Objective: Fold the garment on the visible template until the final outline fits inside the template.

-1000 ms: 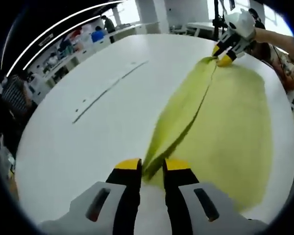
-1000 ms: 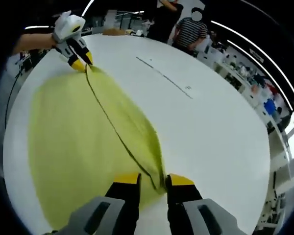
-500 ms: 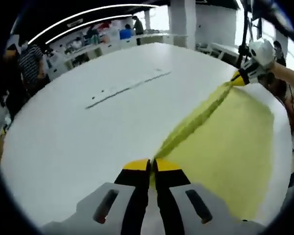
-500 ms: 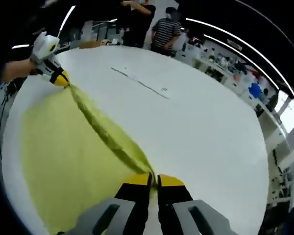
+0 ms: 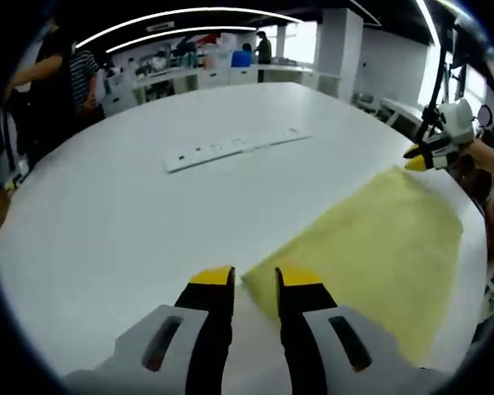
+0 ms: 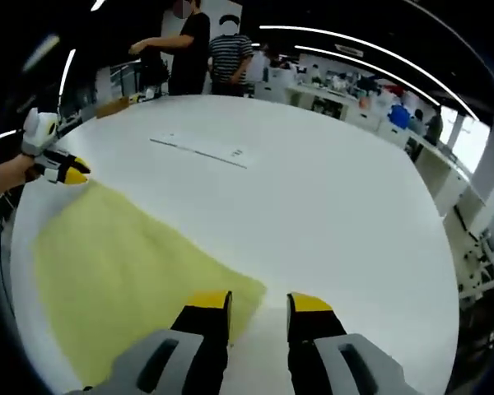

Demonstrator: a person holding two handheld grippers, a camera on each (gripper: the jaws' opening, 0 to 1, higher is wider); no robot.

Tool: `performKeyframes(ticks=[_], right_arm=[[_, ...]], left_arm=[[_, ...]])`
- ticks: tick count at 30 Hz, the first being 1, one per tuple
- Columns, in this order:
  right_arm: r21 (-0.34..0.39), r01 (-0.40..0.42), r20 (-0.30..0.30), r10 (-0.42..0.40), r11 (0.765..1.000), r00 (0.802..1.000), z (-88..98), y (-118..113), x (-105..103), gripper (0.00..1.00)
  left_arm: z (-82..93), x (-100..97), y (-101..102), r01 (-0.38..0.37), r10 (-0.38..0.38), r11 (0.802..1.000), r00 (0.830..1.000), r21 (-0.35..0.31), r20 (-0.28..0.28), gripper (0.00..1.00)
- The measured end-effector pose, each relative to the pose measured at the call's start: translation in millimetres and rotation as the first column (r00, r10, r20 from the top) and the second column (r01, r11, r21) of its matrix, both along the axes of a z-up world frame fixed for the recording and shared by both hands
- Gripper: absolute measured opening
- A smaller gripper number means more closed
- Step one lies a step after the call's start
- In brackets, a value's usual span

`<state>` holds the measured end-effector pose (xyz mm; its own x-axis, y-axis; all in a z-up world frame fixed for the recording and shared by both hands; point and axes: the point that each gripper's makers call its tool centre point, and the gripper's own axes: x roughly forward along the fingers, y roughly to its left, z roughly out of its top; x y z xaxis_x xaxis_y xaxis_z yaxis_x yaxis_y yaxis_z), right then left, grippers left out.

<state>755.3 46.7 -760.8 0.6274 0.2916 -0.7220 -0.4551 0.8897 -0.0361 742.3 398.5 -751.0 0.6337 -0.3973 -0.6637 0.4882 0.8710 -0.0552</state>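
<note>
White tabletop (image 5: 132, 214) carries a yellow garment (image 5: 370, 247) spread flat near one edge; thin marked strip (image 5: 230, 148) lies well apart from it.

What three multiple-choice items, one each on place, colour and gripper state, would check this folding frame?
1. Where does the garment lie?
A. flat on the white table
B. hanging in the air
C. on the floor

2. What colour is the garment?
A. blue
B. yellow-green
C. red

3. How do the left gripper and right gripper stand?
A. both clamped on cloth
B. one open, one shut
C. both open, jaws apart

Key: 1 A, the cloth spreads smooth on the tabletop; 2 B, both views show it yellow-green; 3 C, a gap shows between each pair of jaws.
</note>
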Motion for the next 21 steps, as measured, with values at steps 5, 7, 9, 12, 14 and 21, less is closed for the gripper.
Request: performKeyframes(ticks=[5,7,9,12,14,21], right_arm=[[0.063,-0.023,-0.034,0.026,0.998,0.999,4.8,9.7,-11.0,0.48],[0.077,-0.032,-0.042,0.035,0.996,0.999,7.1,11.9,-14.6,0.54],[0.09,-0.042,-0.048,0.046,0.995,0.998,11.6,13.9,-20.6,0.58],[0.131,-0.051,-0.063,0.06,0.99,0.996,19.4,18.2,-31.4,0.63],[0.145,-0.058,-0.069,0.068,0.988,0.995,24.3,21.7,-40.7,0.66],[0.159,-0.105,-0.069,0.118,0.982,0.991,38.8,31.1,-72.8,0.74]], left_arm=[[10.0,-11.2,-3.8,0.033,-0.032,0.999,0.999,-0.029,0.012,0.34],[13.5,-15.3,-5.1,0.048,-0.047,0.998,0.999,-0.038,0.015,0.39],[19.5,-21.3,-7.6,0.06,-0.059,0.996,0.998,-0.066,0.018,0.44],[28.3,-30.9,-10.5,0.073,-0.07,0.991,0.997,-0.111,0.033,0.52],[31.8,-36.5,-11.2,0.078,-0.075,0.988,0.997,-0.13,0.031,0.55],[45.3,-55.8,-10.0,0.102,-0.096,0.984,0.994,-0.145,0.054,0.64]])
